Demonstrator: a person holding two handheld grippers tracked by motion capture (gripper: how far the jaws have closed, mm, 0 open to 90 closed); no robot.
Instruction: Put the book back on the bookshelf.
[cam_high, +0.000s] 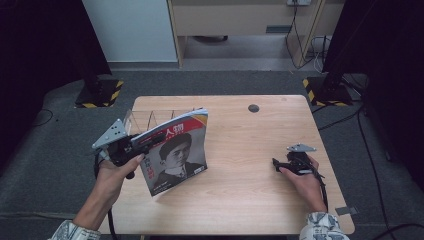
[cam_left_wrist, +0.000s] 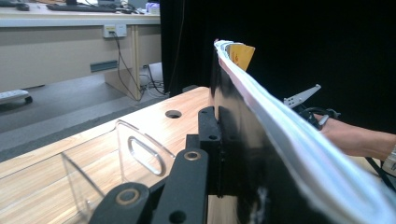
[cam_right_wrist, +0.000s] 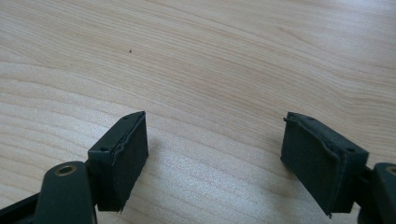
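Clamped on the spine edge of a magazine (cam_high: 175, 152), the left gripper (cam_high: 134, 145) holds it tilted above the near-left part of the wooden table (cam_high: 250, 190), cover portrait facing the camera. Just behind stands a clear acrylic rack (cam_left_wrist: 135, 154), its dividers visible from the left gripper view. Across the table, well apart, the right gripper (cam_right_wrist: 212, 158) rests low over bare wood, jaws spread wide and holding nothing. With only one edge pinched, the limp pages could sag or slip free, and a tilted approach might catch a divider and knock the light rack askew.
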